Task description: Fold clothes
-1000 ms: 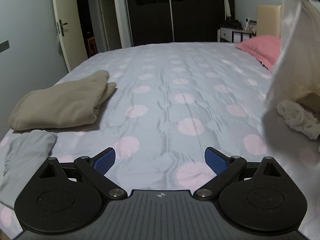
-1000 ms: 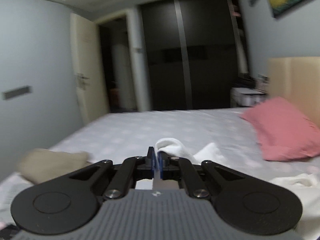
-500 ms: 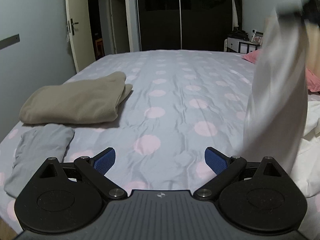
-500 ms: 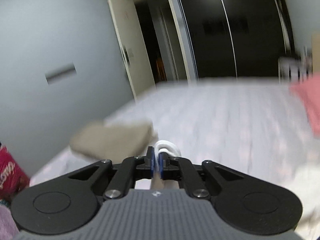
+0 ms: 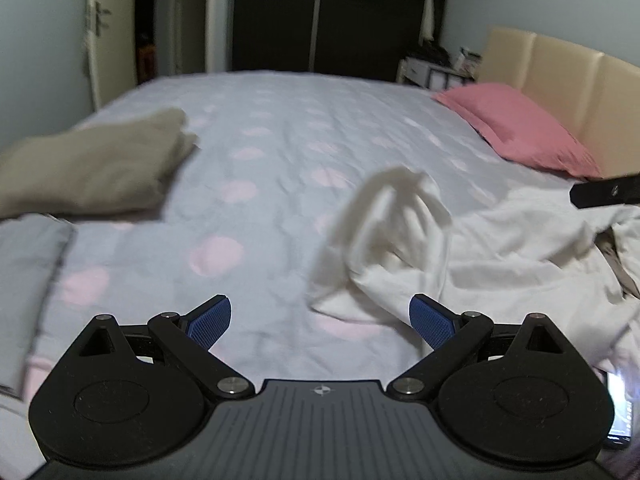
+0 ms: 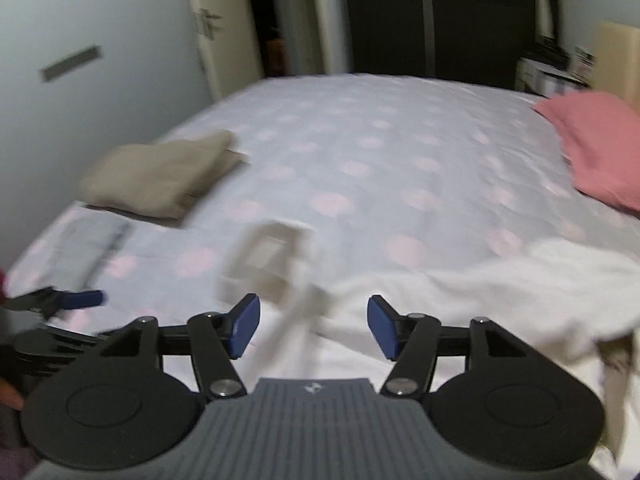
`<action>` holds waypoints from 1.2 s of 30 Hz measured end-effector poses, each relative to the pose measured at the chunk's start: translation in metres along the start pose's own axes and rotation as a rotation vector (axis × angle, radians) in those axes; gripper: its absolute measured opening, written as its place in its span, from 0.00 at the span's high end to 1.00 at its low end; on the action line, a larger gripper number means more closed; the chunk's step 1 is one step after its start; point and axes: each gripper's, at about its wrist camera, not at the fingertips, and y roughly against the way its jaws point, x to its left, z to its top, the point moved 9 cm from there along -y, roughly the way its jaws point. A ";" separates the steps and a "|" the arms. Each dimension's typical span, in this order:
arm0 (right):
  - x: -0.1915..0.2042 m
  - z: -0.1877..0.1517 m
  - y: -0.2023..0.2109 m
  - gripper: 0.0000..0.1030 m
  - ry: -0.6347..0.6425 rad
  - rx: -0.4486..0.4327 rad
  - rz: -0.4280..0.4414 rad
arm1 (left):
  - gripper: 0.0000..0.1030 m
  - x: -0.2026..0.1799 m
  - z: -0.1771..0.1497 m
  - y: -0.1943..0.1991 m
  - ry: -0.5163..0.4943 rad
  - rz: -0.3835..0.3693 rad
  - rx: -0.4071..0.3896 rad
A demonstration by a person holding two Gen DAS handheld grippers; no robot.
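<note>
A white garment (image 5: 500, 256) lies crumpled on the right side of the bed, one blurred end (image 5: 396, 216) raised and falling. In the right wrist view the same white garment (image 6: 500, 288) spreads to the right, with a blurred strip (image 6: 272, 264) dropping just ahead of my right gripper (image 6: 314, 326), which is open and holds nothing. My left gripper (image 5: 320, 320) is open above the sheet, its right fingertip beside the cloth's near edge. The left gripper's blue tip (image 6: 80, 299) shows at the lower left of the right wrist view.
A folded tan garment (image 5: 88, 168) and a folded grey one (image 5: 28, 256) lie on the bed's left side. A pink pillow (image 5: 516, 128) rests against the beige headboard (image 5: 560, 76). The spotted sheet (image 5: 260, 148) stretches between them. A door and dark wardrobe stand beyond.
My right gripper opened and let go of the white garment, which dropped from hanging in the air onto the bed. Both cameras swung, the left gripper turning right toward the cloth.
</note>
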 end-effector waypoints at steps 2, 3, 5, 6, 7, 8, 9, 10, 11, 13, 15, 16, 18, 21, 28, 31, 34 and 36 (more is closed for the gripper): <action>-0.028 -0.020 -0.010 0.37 -0.013 0.052 -0.063 | 0.05 -0.013 -0.006 -0.013 -0.011 -0.027 0.038; -0.041 -0.028 -0.014 0.36 -0.025 0.073 -0.086 | 0.05 -0.020 -0.009 -0.020 -0.021 -0.033 0.052; -0.066 -0.046 -0.020 0.35 -0.048 0.114 -0.133 | 0.05 -0.033 -0.014 -0.034 -0.043 -0.038 0.076; -0.080 -0.055 -0.024 0.35 -0.060 0.136 -0.162 | 0.05 -0.039 -0.015 -0.040 -0.052 -0.041 0.084; -0.092 -0.062 -0.026 0.35 -0.064 0.152 -0.193 | 0.05 -0.045 -0.016 -0.047 -0.053 -0.047 0.095; -0.105 -0.070 -0.028 0.34 -0.069 0.168 -0.224 | 0.05 -0.051 -0.017 -0.054 -0.050 -0.056 0.107; -0.118 -0.076 -0.030 0.34 -0.070 0.180 -0.258 | 0.05 -0.056 -0.018 -0.061 -0.048 -0.064 0.118; -0.131 -0.083 -0.030 0.33 -0.080 0.190 -0.287 | 0.05 -0.062 -0.019 -0.068 -0.046 -0.072 0.130; -0.144 -0.089 -0.029 0.32 -0.103 0.193 -0.302 | 0.05 -0.066 -0.020 -0.076 -0.043 -0.077 0.145; -0.167 -0.099 -0.028 0.30 -0.152 0.200 -0.320 | 0.11 -0.074 -0.023 -0.091 -0.045 -0.071 0.174; -0.184 -0.109 -0.028 0.30 -0.201 0.216 -0.320 | 0.30 -0.081 -0.025 -0.105 -0.056 -0.070 0.200; -0.190 -0.114 -0.030 0.30 -0.216 0.227 -0.317 | 0.33 -0.082 -0.024 -0.106 -0.059 -0.069 0.201; -0.197 -0.123 -0.034 0.34 -0.227 0.242 -0.312 | 0.44 -0.081 -0.021 -0.103 -0.060 -0.066 0.189; -0.199 -0.130 -0.038 0.84 -0.259 0.262 -0.282 | 0.68 -0.080 -0.015 -0.099 -0.063 -0.062 0.171; -0.172 -0.101 -0.018 0.93 -0.301 0.179 -0.139 | 0.89 -0.079 -0.003 -0.088 -0.068 -0.051 0.130; -0.141 -0.075 -0.002 0.93 -0.300 0.118 -0.025 | 0.96 -0.078 0.002 -0.084 -0.070 -0.047 0.112; -0.099 -0.048 0.021 0.94 -0.255 0.057 0.089 | 0.96 -0.066 0.024 -0.058 -0.064 -0.028 0.043; -0.069 -0.031 0.038 1.00 -0.209 0.006 0.182 | 0.97 -0.057 0.039 -0.038 -0.059 -0.014 -0.007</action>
